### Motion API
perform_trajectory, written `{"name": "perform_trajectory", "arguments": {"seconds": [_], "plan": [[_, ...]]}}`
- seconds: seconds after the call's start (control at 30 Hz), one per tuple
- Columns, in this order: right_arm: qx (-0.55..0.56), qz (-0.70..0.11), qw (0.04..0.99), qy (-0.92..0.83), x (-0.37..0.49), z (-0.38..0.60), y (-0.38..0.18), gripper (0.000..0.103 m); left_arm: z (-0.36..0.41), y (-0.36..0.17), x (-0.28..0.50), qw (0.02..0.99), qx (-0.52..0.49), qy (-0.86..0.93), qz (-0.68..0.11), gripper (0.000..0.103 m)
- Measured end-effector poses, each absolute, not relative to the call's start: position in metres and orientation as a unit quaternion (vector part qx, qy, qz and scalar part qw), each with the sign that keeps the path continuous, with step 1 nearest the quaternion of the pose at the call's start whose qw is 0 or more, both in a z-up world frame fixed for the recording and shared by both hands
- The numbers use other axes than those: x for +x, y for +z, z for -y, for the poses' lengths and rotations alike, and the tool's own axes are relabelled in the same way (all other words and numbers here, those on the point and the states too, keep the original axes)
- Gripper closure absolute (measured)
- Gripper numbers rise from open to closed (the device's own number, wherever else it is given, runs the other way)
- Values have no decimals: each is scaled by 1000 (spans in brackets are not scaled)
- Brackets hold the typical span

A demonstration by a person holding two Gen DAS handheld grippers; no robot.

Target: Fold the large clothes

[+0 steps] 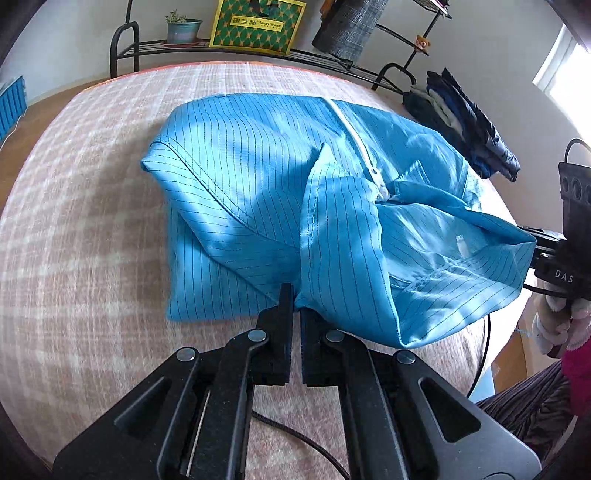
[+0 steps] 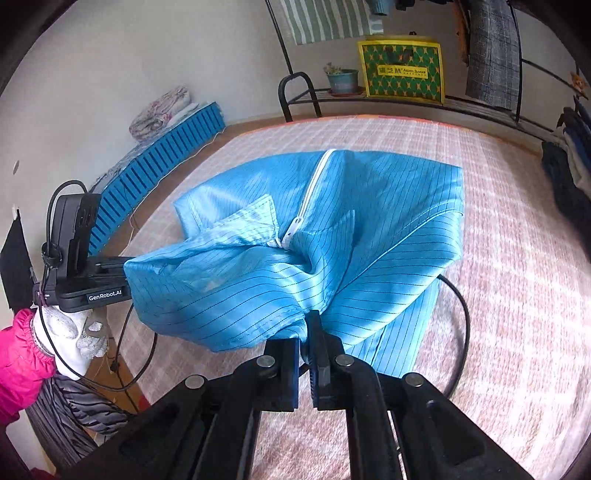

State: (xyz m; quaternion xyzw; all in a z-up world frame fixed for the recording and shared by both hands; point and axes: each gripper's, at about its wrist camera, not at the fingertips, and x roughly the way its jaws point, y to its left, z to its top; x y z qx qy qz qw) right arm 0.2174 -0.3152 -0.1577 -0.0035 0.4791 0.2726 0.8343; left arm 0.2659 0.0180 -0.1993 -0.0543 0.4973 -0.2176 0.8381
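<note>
A black metal rack [image 1: 229, 48] runs along the pale wall, carrying a small potted plant [image 1: 183, 29] in a blue-green pot and a green-and-yellow patterned bag [image 1: 255, 26]. In front of it a pink checked blanket [image 1: 92, 229] covers the surface, with a stack of dark folded clothes [image 1: 469, 125] at its far corner. A bright blue garment [image 1: 258, 192] with thin dark pinstripes and a white zip lies partly folded in the middle — its near edge lifted off the blanket. The left claw [image 1: 293, 301] is pressed together on a bunched fold of that edge; the right claw [image 2: 306, 332] pinches the cloth beside it, fabric stretched between the two.
</note>
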Motion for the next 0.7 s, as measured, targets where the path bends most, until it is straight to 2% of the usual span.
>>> {"name": "perform_trajectory", "arguments": {"seconds": [0.03,0.1,0.13,0.2,0.27,0.37,0.47,0.57,0.6,0.67,0.7], "plan": [[-6,-477,836,271,212,318,-155,93,-20,-195,260,840,-49,-219,-495,103],[-13,-466,843,267,199,323,-141,75,-29,-182,246,844,-52,-216,-488,100],[-9,-459,847,269,192,327,-132,72,-35,-173,239,846,-60,-219,-482,100],[8,-442,853,277,176,338,-111,71,-46,-152,225,853,-68,-223,-468,95],[18,-418,862,286,153,348,-88,71,-58,-128,206,862,-73,-224,-449,73],[29,-383,873,300,117,363,-51,68,-75,-89,178,876,-80,-226,-418,72],[29,-348,887,301,84,378,-16,59,-96,-48,157,879,-116,-231,-401,71],[36,-325,896,300,61,391,15,58,-110,-5,143,884,-140,-231,-381,71],[33,-318,898,302,54,392,23,55,-112,10,137,891,-135,-227,-370,68],[30,-305,903,299,49,396,36,49,-114,35,133,901,-127,-223,-351,44],[35,-300,906,298,49,398,41,44,-115,43,133,900,-136,-231,-344,39]]}}
